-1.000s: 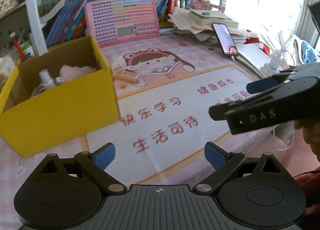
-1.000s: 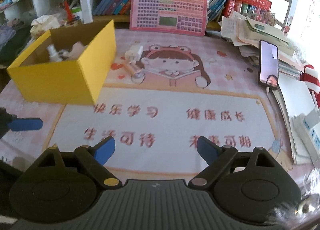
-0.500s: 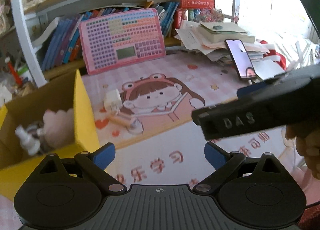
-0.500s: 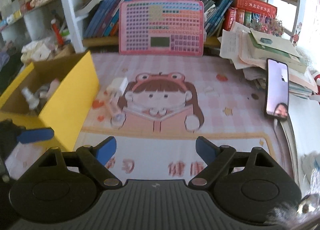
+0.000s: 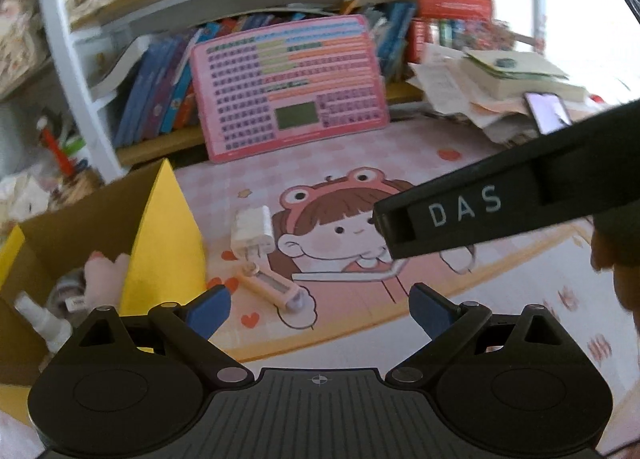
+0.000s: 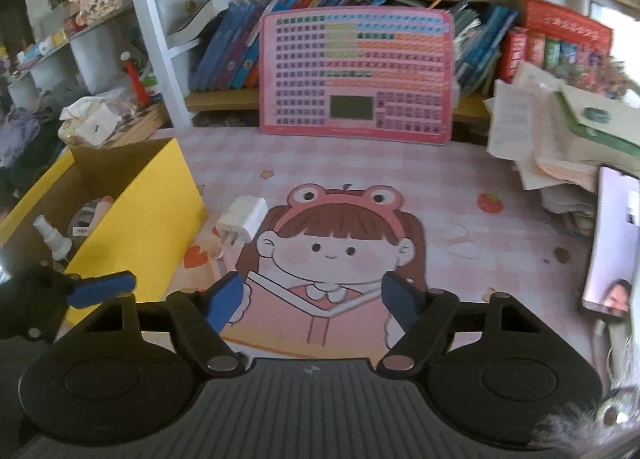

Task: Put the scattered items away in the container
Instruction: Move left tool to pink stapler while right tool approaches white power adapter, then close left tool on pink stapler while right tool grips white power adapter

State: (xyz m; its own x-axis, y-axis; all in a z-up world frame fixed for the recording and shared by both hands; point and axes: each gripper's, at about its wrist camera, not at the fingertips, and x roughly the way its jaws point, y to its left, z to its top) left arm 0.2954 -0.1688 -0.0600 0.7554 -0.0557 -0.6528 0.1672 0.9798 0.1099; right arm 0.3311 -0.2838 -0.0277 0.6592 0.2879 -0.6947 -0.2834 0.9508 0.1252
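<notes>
Hovering over the pink desk mat (image 6: 360, 163), the right gripper (image 6: 312, 301) has its blue-padded jaws partly apart; they have just been closing, with nothing between them but the printed cartoon girl beneath. The left gripper (image 5: 320, 305) stands with its jaws wide apart and empty too.

Just ahead of the left gripper, near its left pad, lies a pale pink tube-shaped item (image 5: 274, 288) flat on the mat, angled from upper left to lower right; it sits outside the jaws, apart from both pads. Just beyond it a white plug adapter (image 5: 254, 230) rests on the mat, prongs pointing toward the camera; in the right wrist view the same adapter (image 6: 242, 221) lies ahead and to the left of the right gripper's left pad, well clear of it.

Left of both items stands the yellow cardboard box (image 6: 136, 227), open at the top, its near corner close to the adapter. Inside it are a small white spray bottle (image 6: 52, 237) and a pink fluffy thing (image 5: 106, 271).

Farther back a pink keyboard-style learning board (image 6: 356, 75) leans against a shelf of books (image 6: 236, 55). A phone (image 6: 614, 243) lies at the right edge beside stacked papers.
</notes>
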